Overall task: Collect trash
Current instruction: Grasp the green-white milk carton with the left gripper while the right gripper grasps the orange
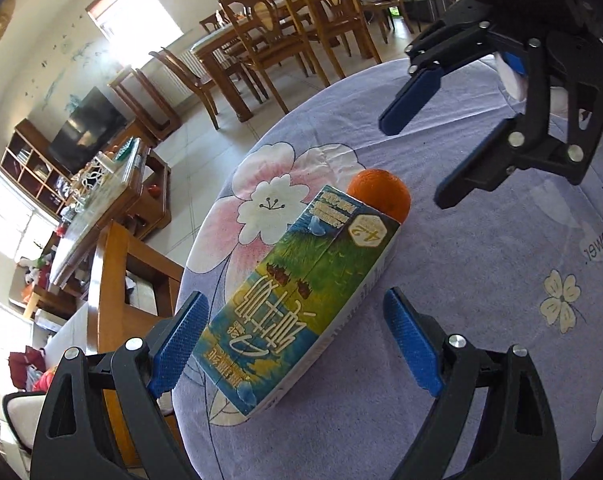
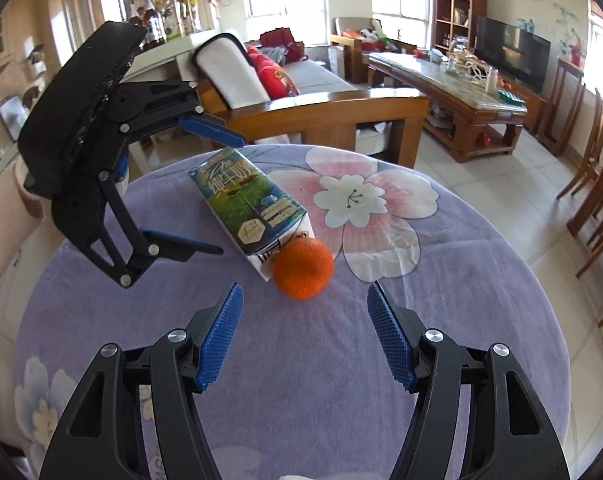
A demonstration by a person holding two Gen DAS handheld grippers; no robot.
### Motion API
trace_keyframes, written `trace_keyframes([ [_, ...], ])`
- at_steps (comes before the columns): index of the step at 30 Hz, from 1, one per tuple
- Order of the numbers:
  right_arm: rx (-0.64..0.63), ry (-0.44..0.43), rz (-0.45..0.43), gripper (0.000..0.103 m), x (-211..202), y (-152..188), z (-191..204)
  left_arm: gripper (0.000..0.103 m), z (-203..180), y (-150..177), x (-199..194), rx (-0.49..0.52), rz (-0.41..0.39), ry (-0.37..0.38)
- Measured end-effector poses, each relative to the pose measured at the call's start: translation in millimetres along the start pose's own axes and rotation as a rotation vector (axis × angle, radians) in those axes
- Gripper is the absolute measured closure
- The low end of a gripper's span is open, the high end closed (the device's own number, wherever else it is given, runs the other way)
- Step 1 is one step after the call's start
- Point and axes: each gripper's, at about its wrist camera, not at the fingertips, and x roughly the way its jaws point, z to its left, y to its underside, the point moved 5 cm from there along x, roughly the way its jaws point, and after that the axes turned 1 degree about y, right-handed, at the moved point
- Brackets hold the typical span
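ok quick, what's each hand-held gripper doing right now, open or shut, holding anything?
Left hand-held gripper: open, holding nothing, fingers either side of the milk carton.
Right hand-held gripper: open, empty, just short of the orange.

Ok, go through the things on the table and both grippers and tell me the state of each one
Blue and green milk carton: lying on its side, lined up between the left gripper's fingers, not gripped.
Round orange fruit: resting on the cloth, against the carton's end.
Purple floral tablecloth: spread over the table.
Left gripper: open, around the carton.
Right gripper: open, empty.
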Motion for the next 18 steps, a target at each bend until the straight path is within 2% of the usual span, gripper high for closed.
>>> trace_keyframes([
  [5, 0.011, -0.026, 0.018, 0.038, 16.0, -7.6, -4.2, 0.015, -4.7, -1.7, 7.5, 0.022, -0.002, 0.005],
  [10, 0.032, -0.075, 0.03, 0.041, 23.6, -9.1, -7.8, 0.017, 5.0, -3.4, 4.6, -0.073, -0.016, 0.023],
  [14, 0.054, -0.117, 0.037, 0.062, 28.7, -6.5, -7.9, 0.026, 2.6, -2.1, 1.9, -0.105, 0.001, -0.022],
  [18, 0.095, -0.124, 0.023, 0.066, 28.4, -2.8, -10.3, 0.034, -2.5, 0.8, 0.1, -0.135, 0.038, -0.044],
])
